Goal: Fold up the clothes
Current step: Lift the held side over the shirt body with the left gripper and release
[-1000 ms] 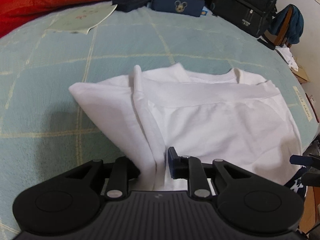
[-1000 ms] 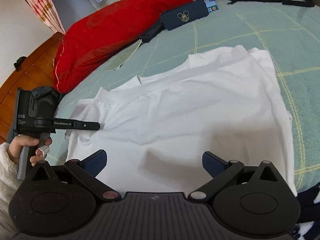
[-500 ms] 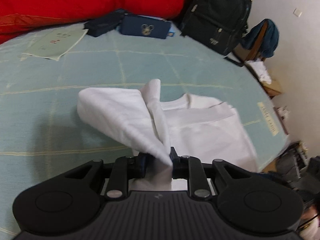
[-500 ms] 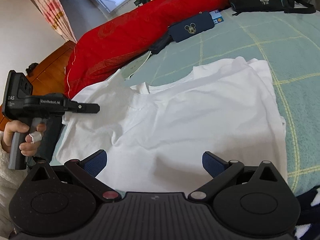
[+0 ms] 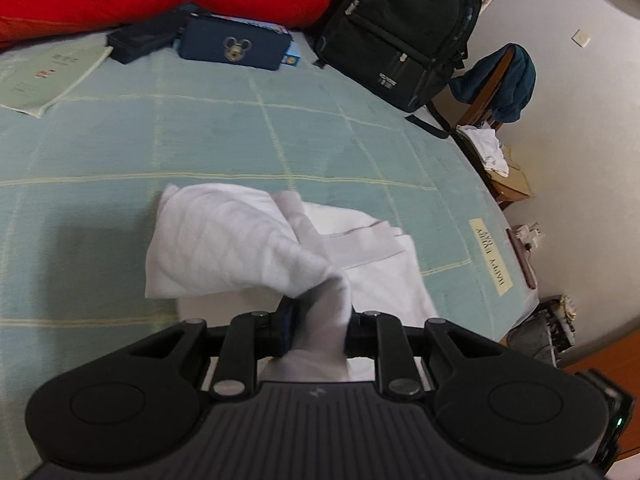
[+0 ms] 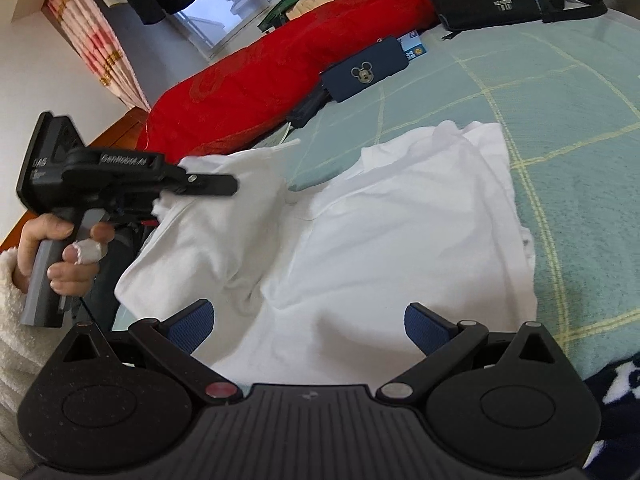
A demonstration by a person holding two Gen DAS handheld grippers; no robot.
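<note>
A white T-shirt (image 6: 400,232) lies spread on the green checked bedspread (image 6: 560,92). My left gripper (image 5: 320,322) is shut on a bunched edge of that shirt (image 5: 248,248) and holds it lifted, so the cloth drapes away from the jaws. Seen from the right wrist, the left gripper (image 6: 224,184) is held by a hand at the left, with the shirt's raised side hanging from it. My right gripper (image 6: 308,326) stands open just above the shirt's near edge, with no cloth pinched between its blue pads (image 6: 428,326).
A red quilt (image 6: 280,80) runs along the far side of the bed. Beside it lie a navy pouch (image 5: 236,46), a dark case (image 5: 140,40) and a booklet (image 5: 48,76). A black backpack (image 5: 400,28) stands at the bed's corner, and a chair with clothes (image 5: 500,80) is beyond the edge.
My left gripper has risen and swung across with the shirt's edge, lifting that side off the bed and folding it over. The right gripper stayed open and shifted slightly.
</note>
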